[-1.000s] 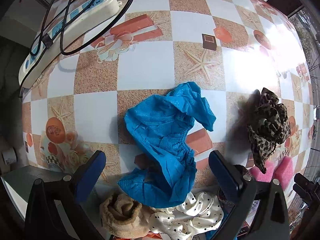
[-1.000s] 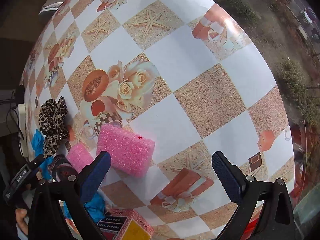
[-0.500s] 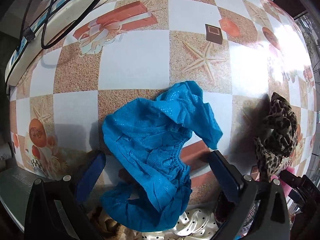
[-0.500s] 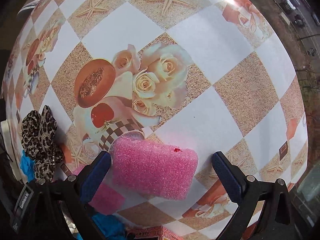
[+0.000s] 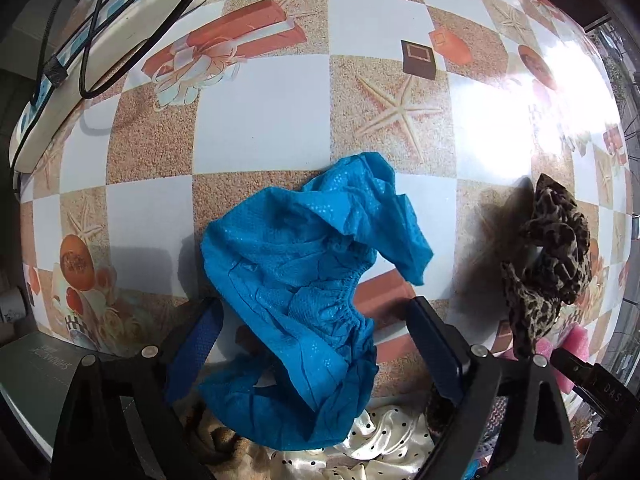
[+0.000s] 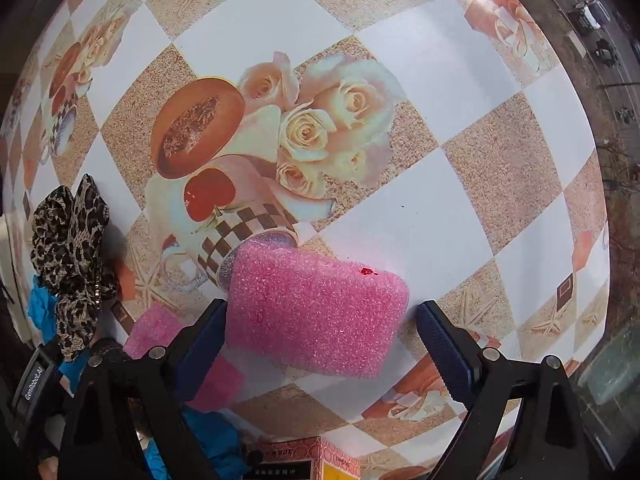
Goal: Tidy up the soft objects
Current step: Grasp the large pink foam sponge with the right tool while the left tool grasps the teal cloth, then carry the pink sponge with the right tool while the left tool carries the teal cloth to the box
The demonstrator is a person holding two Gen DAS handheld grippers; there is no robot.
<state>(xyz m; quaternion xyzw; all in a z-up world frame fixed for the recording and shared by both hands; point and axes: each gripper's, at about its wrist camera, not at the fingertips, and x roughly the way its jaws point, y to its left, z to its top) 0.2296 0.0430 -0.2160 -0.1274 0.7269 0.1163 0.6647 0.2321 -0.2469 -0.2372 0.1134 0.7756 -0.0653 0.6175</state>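
Stage: early, as I judge it; nothing is gripped and the soft things lie scattered over the bench (image 5: pixel 260 120).
Left claw (image 5: pixel 316 344): spread wide, low over the blue cloth (image 5: pixel 304 280), one finger on each side of its gathered part; not pinching.
Right claw (image 6: pixel 320 340): spread wide around the pink foam (image 6: pixel 316 312); the left finger looks to touch the block's side, the right one stands just clear.
Blue cloth: crumpled on the bench, its near edge lapping over the dotted cloth (image 5: pixel 384 444) and a tan cloth (image 5: pixel 228 444).
Pink foam: flat on the bench, partly covering a printed cup; a smaller pink foam piece (image 6: pixel 152 328) lies just beside it on the left.
Leopard cloth (image 5: pixel 548 272): bunched apart from the blue cloth, near the pink pieces.
Done: no sorted pile or container shows that I can be sure of.
Left: probably everything, that is, close on the blue cloth and the foam, carry them off, then the leopard, dotted and tan pieces.
Also there: power strip (image 5: pixel 100 52) with cables at the far edge, a printed box (image 6: pixel 304 460) near the right claw.
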